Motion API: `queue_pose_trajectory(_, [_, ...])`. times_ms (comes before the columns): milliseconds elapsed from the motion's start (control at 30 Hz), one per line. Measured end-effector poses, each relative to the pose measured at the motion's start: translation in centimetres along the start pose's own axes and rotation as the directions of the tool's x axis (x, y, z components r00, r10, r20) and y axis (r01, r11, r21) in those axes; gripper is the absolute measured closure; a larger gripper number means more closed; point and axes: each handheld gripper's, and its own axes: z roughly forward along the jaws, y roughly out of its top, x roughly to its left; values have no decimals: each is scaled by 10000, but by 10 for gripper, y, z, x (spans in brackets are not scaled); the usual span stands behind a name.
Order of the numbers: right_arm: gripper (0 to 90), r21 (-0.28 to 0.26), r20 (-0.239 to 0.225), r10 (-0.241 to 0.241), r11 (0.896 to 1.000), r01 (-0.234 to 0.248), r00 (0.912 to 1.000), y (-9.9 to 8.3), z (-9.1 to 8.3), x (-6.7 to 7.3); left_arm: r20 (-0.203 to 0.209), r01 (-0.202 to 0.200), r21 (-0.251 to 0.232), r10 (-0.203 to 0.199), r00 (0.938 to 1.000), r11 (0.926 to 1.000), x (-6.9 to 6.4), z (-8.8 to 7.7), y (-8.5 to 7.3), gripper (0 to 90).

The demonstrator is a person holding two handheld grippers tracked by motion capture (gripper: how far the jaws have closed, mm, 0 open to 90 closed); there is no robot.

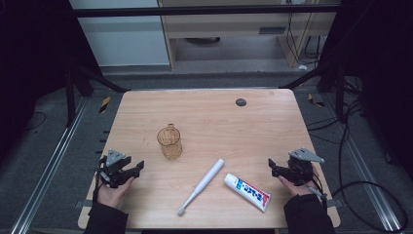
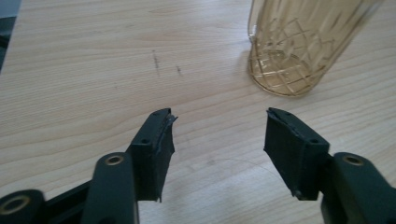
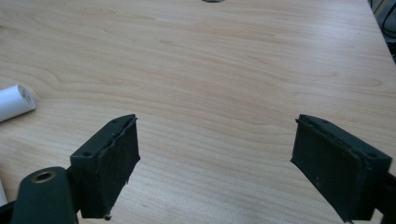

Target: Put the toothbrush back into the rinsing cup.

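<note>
An amber cut-glass cup [image 1: 169, 142] stands upright left of the table's middle. A white toothbrush [image 1: 202, 186] lies slantwise near the front edge, head toward me, and a white toothpaste tube [image 1: 247, 191] with blue and red print lies just right of it. My left gripper [image 1: 135, 173] rests open at the front left, a short way from the cup [image 2: 294, 46]; nothing is between its jaws [image 2: 218, 116]. At the front right my right gripper [image 1: 272, 166] stands open over bare wood [image 3: 217, 121], with the toothbrush's handle end [image 3: 14, 102] off to its left.
A small dark round disc [image 1: 240, 102] sits near the far edge of the wooden table [image 1: 204, 112]. Cables [image 1: 370, 195] lie on the floor to the right, and a metal rail [image 1: 48, 165] runs along the left. A cabinet stands beyond the table.
</note>
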Motion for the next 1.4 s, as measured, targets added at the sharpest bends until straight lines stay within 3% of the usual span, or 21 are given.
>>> queue_pose_trajectory(267, [204,168,-2,-412,9990,412,9991,-3,0,4,492,-215,319,200,9986,9993,-14,-1,0,563])
queue_pose_trajectory(567, [262,363,-150,-516,9980,521,9986,-3,1,7,1375,-739,678,641,9884,9950,-41,-2,0,699])
queue_pose_trajectory(733, [276,377,-229,-549,9977,557,9982,-4,1,7,1844,-924,850,754,9800,9921,-55,1,-1,771])
queue_pose_trajectory(1000, [287,406,-261,-572,9975,582,9980,-5,1,8,2671,-1518,1215,1150,9568,9809,-79,3,-2,864])
queue_pose_trajectory(1033, [287,406,-261,-572,9975,582,9980,-5,1,8,2671,-1518,1215,1150,9568,9809,-79,3,-2,871])
queue_pose_trajectory(1067, [288,423,-252,-591,9973,601,9979,-5,1,8,2845,-1609,1312,1183,9513,9782,-85,4,-4,881])
queue_pose_trajectory(1267, [288,398,-251,-485,9980,495,9985,-5,-1,9,3090,-1994,1467,1466,9397,9689,-101,4,-6,895])
queue_pose_trajectory(1400, [288,394,-154,-676,9969,682,9976,-6,-1,10,3286,-2277,1605,1655,9298,9604,-112,5,-10,896])
